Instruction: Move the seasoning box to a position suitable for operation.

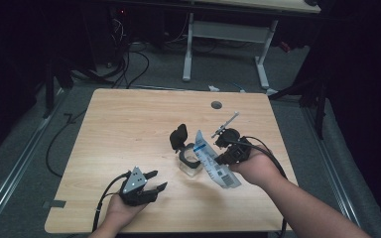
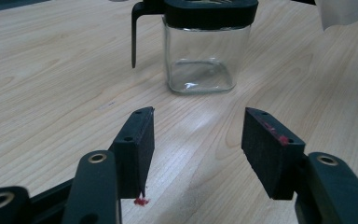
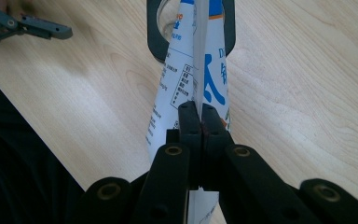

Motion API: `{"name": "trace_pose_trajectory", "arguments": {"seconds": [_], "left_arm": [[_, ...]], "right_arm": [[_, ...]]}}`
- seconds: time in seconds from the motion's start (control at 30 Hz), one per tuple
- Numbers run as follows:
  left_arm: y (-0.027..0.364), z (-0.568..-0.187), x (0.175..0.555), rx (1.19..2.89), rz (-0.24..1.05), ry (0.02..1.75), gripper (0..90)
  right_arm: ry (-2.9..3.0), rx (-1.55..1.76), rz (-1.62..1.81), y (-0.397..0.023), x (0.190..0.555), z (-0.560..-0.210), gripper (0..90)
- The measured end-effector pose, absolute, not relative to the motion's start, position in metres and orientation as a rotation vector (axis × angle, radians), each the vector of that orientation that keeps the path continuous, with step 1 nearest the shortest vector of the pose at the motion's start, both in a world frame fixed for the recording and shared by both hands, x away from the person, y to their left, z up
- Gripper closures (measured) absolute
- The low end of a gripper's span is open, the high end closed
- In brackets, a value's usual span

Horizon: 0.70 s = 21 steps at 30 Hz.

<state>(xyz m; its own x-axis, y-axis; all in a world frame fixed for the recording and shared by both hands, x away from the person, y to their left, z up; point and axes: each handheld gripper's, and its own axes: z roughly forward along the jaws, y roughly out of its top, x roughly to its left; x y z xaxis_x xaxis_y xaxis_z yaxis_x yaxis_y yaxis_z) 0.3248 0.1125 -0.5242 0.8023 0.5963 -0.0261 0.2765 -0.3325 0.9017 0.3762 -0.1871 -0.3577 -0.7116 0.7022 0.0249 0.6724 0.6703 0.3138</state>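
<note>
A square glass jar [image 1: 189,163] with a black rim stands mid-table, its black flip lid [image 1: 178,135] swung up and back. My right gripper [image 1: 222,159] is shut on a white-and-blue printed pouch [image 1: 207,151], held tilted over the jar's right side. In the right gripper view the pads [image 3: 190,116] pinch the pouch [image 3: 214,79] flat, with the jar's rim [image 3: 154,42] behind it. My left gripper [image 1: 153,184] rests low near the table's front edge, open and empty. Along its jaws [image 2: 198,135] the empty jar [image 2: 205,51] stands a short way ahead.
The wooden table [image 1: 129,124] has a round cable hole [image 1: 216,104] near its far edge. Behind it stands a white-legged desk [image 1: 228,29], with cables on the floor at the left [image 1: 124,64]. Bare wood lies left of the jar.
</note>
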Motion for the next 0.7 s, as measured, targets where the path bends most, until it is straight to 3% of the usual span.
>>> {"name": "trace_pose_trajectory", "arguments": {"seconds": [0.7], "left_arm": [[0.031,-0.516,0.315,1.893,0.257,0.522,40.5]], "right_arm": [[2.803,1.130,0.467,-0.179,0.378,-0.362,90.0]]}}
